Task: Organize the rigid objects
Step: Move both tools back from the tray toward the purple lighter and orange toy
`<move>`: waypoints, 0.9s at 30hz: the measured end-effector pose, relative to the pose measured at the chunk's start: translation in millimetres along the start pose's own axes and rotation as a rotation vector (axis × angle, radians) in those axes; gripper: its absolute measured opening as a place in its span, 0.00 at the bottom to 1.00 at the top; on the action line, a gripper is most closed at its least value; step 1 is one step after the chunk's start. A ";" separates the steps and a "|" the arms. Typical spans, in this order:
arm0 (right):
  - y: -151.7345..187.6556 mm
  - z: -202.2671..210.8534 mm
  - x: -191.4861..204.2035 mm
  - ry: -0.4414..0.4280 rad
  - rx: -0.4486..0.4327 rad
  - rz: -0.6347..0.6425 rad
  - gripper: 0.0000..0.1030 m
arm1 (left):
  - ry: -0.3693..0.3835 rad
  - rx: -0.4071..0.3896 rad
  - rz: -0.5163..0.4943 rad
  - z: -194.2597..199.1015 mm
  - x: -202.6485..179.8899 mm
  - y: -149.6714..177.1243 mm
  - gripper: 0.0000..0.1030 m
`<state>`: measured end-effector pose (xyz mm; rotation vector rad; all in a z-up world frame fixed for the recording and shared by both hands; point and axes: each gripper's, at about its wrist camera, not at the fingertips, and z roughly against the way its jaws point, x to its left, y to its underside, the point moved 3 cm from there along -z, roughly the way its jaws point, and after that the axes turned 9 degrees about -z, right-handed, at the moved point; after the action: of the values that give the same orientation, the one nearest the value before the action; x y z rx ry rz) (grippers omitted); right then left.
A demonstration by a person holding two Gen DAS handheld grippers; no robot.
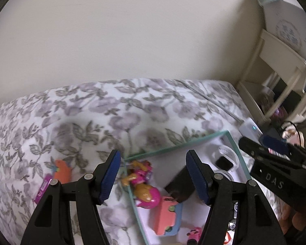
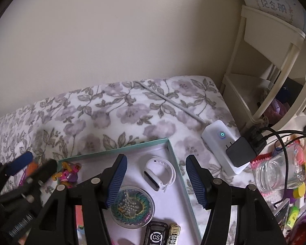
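Centrally, a shallow box (image 2: 174, 153) with a teal rim lies on a floral bedspread (image 2: 104, 110), filling the lower middle of both views. Inside, right wrist view: white smart band (image 2: 160, 172) near the far right corner, round tin of beads (image 2: 132, 206) just below it, pink-and-yellow toy figure (image 2: 68, 174) at the far left corner, black lighter (image 2: 155, 233) and gold lighter (image 2: 174, 234) at the bottom edge. Left wrist view adds a pink toy car (image 1: 167, 216). Orange toy (image 1: 62, 171) lies outside, left of the box. Right gripper (image 2: 156, 180) hangs above the box, jaws apart, nothing between them. Left gripper (image 1: 153, 177) jaws likewise wide and empty. White power strip (image 2: 218, 143) with black adapter (image 2: 241, 153) lies right of the box.
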<state>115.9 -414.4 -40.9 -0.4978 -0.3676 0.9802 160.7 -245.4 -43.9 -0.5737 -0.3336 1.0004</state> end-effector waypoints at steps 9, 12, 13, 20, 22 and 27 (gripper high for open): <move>4.7 -9.4 12.6 -0.005 0.014 0.023 0.73 | -0.098 0.008 0.093 -2.8 32.1 1.7 0.79; 5.1 -10.4 17.7 -0.014 0.011 0.029 0.81 | -0.129 0.006 0.125 -3.3 41.9 3.0 0.79; 5.7 -10.6 19.9 -0.019 0.009 0.035 0.81 | -0.138 0.005 0.135 -3.2 45.2 3.6 0.79; 7.2 -11.3 28.4 -0.020 0.001 0.061 0.83 | -0.166 0.001 0.177 -3.1 57.7 5.7 0.94; 7.4 -11.9 29.9 -0.023 0.001 0.066 0.84 | -0.173 0.002 0.184 -3.4 60.5 5.6 0.94; 8.9 -13.7 35.4 -0.025 -0.001 0.088 1.00 | -0.165 0.025 0.203 -7.7 68.1 7.6 0.94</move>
<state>134.8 -383.2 -54.7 -0.5058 -0.3712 1.0718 194.0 -185.9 -54.3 -0.5103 -0.4146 1.2501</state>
